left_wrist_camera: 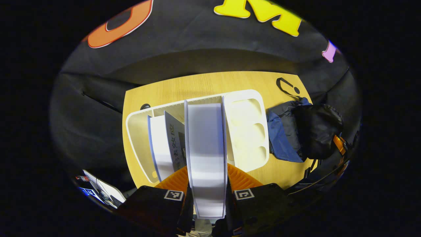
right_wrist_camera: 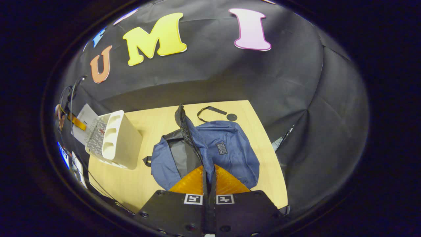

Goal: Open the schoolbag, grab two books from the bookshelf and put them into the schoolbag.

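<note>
A white book (left_wrist_camera: 206,154) is seen edge-on, upright above the white bookshelf (left_wrist_camera: 245,131), which stands on the wooden table. Inside the shelf, to its left, a second book (left_wrist_camera: 160,148) with a bluish edge stands upright, and another with a grey printed cover (left_wrist_camera: 176,141) leans against it. The blue schoolbag (right_wrist_camera: 223,148) lies flat on the table beside the shelf, its zipped flap (right_wrist_camera: 185,131) lifted upright and the grey lining exposed

left gripper (left_wrist_camera: 207,184) fingers clamped on a book (left_wrist_camera: 206,154), right gripper (right_wrist_camera: 209,184) pinching the schoolbag's flap (right_wrist_camera: 194,144)
</note>
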The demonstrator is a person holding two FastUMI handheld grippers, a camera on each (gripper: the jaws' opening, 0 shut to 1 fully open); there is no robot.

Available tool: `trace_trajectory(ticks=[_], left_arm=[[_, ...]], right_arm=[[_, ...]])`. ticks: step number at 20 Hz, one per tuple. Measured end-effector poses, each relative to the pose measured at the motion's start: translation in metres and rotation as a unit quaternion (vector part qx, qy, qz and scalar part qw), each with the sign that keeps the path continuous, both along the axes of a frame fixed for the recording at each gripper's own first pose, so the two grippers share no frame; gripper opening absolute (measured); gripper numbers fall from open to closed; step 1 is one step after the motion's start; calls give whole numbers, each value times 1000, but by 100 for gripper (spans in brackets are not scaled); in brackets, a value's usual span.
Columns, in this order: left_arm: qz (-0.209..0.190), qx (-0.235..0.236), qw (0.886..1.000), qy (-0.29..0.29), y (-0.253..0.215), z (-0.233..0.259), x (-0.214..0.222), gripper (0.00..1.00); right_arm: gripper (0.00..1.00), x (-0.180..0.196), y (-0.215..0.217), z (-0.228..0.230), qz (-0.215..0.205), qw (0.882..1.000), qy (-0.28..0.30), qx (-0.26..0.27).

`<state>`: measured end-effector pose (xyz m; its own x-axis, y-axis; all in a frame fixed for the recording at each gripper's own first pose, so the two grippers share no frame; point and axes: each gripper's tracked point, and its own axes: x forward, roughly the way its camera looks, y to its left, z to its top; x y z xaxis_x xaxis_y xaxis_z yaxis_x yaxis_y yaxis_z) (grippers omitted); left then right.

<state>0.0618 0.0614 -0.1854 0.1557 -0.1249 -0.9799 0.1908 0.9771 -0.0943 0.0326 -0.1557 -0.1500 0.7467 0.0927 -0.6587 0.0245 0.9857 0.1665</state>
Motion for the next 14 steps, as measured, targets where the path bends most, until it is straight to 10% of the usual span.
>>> trace_trajectory(ticks=[8, 14], left_arm=[[91, -105, 988, -74, 13, 118, -25, 39], [114, -271, 951, -99, -60, 170, -42, 39]], right_arm=[[1, -2, 8, 1, 1, 1000, 1, 8], [1, -4, 8, 14, -1, 1000, -5, 11]])
